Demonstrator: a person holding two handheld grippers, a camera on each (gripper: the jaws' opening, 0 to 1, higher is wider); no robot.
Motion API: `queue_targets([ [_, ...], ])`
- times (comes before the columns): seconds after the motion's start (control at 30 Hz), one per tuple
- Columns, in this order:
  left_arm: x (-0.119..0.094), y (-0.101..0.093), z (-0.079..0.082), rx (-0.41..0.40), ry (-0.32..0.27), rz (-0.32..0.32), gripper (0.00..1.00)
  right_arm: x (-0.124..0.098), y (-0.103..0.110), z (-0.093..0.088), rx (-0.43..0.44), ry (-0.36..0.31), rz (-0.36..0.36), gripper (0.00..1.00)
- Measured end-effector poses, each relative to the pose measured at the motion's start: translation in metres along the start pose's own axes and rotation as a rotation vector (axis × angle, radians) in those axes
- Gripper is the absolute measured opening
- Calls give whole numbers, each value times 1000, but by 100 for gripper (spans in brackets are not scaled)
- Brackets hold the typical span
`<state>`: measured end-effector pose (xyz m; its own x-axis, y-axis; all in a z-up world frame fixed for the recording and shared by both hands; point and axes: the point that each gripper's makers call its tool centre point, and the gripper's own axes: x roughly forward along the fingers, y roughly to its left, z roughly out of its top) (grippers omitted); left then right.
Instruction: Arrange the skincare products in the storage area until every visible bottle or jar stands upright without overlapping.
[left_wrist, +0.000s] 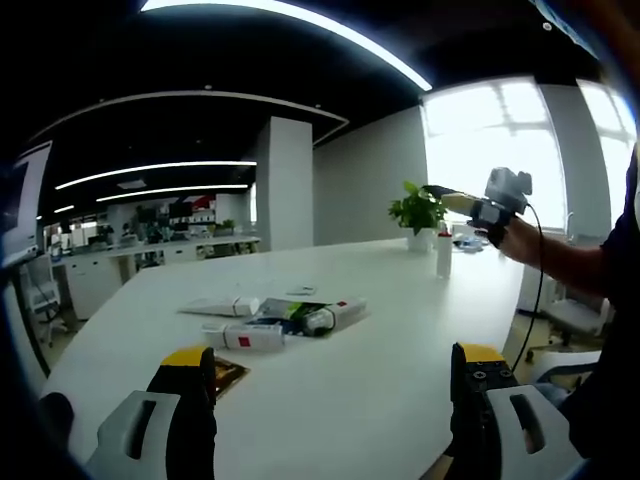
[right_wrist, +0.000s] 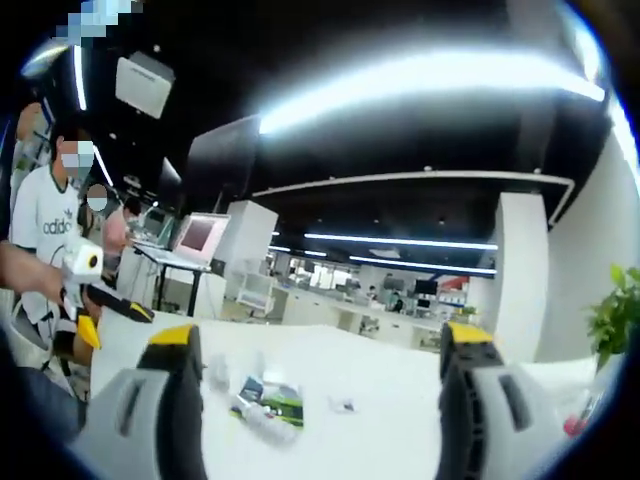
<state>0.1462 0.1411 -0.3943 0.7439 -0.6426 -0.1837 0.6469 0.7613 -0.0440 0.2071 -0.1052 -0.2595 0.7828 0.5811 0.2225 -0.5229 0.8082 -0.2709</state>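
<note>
Setting: a large white tabletop (left_wrist: 380, 370) in an open office, with a potted plant (left_wrist: 417, 212) at its far edge.
Products: we see a loose cluster of skincare items lying flat near the middle of the tabletop, among them a white tube (left_wrist: 222, 307), a small white box with a red mark (left_wrist: 252, 337) and a box with a tube resting against it (left_wrist: 322, 316); they touch and overlap, so none of these stands yet.
Upright bottle: one white bottle (left_wrist: 444, 254) stands just beside the plant, well apart from the cluster.
Left hand-held gripper (left_wrist: 332, 372): our jaws stand wide apart with nothing between them, held low and back from the cluster, likely to keep the whole pile in sight.
Right hand-held gripper (right_wrist: 318, 362): jaws apart and empty, raised above the tabletop's far end near the upright bottle.
Progress: we judge the sorting is barely begun.
Risk: the lying tubes may roll when nudged.
</note>
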Motion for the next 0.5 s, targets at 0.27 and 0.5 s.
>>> queue_targets([
  [0.27,0,3,-3,-4,5,10,100,22,11,-35,26,55,38,99],
  [0.5,0,3,-3,-6,5,11,100,37,22,-59,33,102,68,99],
])
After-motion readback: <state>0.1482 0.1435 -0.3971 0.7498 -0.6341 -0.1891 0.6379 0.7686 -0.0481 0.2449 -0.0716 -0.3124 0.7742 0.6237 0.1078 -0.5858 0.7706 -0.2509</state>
